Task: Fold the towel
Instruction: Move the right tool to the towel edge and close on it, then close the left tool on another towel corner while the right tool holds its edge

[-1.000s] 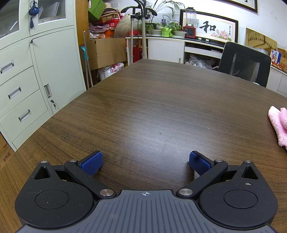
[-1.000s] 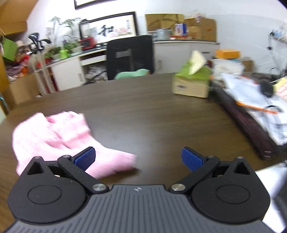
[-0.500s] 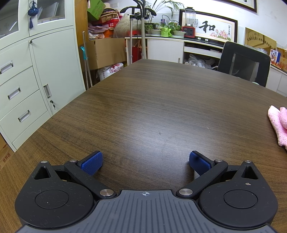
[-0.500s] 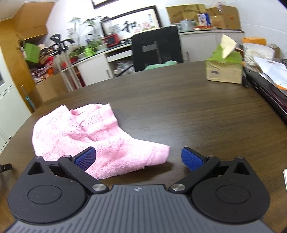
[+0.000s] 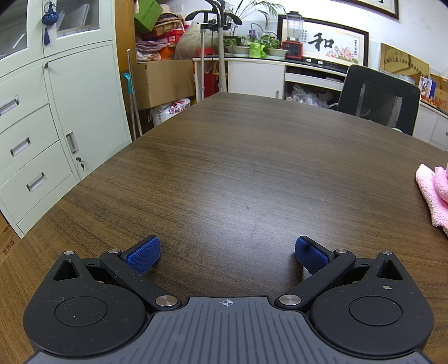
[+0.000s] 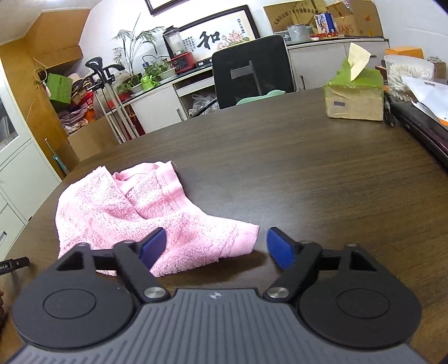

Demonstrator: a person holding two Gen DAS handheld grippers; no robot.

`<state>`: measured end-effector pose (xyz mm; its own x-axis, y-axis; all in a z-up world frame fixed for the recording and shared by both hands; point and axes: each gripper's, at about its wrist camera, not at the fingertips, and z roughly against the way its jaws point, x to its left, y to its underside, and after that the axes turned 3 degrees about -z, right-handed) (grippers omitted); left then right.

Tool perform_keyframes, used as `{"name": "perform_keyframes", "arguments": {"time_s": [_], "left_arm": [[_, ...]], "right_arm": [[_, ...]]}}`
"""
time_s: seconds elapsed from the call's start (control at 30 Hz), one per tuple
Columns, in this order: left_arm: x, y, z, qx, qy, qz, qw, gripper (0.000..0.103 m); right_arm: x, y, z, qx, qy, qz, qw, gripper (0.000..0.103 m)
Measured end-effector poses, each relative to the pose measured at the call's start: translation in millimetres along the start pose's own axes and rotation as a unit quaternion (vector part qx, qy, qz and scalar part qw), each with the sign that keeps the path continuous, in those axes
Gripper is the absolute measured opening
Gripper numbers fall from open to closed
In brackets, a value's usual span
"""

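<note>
Right tongs [image 6: 217,246] near towel [image 6: 145,207], tissue box [image 6: 354,99] beyond

This is a cluttered office: a long dark wooden table [image 5: 238,156] with a black mesh chair [image 5: 378,98] at its far end, pale filing cabinets [image 5: 42,117] with keyed drawers, stacked cardboard boxes [image 6: 330,16], framed calligraphy [image 5: 327,44] and potted plants [image 6: 145,70] on a white sideboard [image 5: 266,78].

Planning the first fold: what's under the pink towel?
Only the dark wooden table shows around the crumpled pink towel. Whatever lies beneath its bunched layers is covered.
</note>
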<state>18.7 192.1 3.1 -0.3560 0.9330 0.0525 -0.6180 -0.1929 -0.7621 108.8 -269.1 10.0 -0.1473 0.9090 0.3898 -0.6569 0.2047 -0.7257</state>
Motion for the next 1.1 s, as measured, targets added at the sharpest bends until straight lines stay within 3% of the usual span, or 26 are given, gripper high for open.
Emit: {"name": "perform_keyframes", "arguments": {"time_s": [0.1,0.17,0.33,0.47,0.57,0.7,0.9,1.1], "left_arm": [[0,0,0,0.0,0.0,-0.001,1.0,0.103],[0,1,0,0.0,0.0,-0.001,1.0,0.103],[-1,0,0,0.0,-0.001,-0.001,1.0,0.103],[-6,-2,-1,0.004,-0.001,-0.001,1.0,0.103],[-20,-13,6,0.015,0.027,-0.006,0.9995,0.103],[-55,-37,32,-0.013,0.065,-0.036,0.9972,0.103],[-127,-80,51,-0.023,0.131,-0.094,0.9866,0.103],[-197,-111,26,0.003,0.122,-0.137,0.9829,0.103]], "right_arm": [[1,0,-2,0.003,0.0,0.008,1.0,0.064],[1,0,-3,0.004,0.0,0.011,1.0,0.049],[-1,-1,-3,0.009,0.006,0.019,1.0,0.028],[3,-1,1,0.008,0.011,0.034,0.999,0.021],[15,1,7,-0.002,0.02,0.07,0.997,0.019],[34,5,12,-0.011,0.032,0.121,0.992,0.019],[48,9,11,0.005,0.026,0.154,0.988,0.019],[51,10,11,0.017,0.03,0.168,0.985,0.019]]}}
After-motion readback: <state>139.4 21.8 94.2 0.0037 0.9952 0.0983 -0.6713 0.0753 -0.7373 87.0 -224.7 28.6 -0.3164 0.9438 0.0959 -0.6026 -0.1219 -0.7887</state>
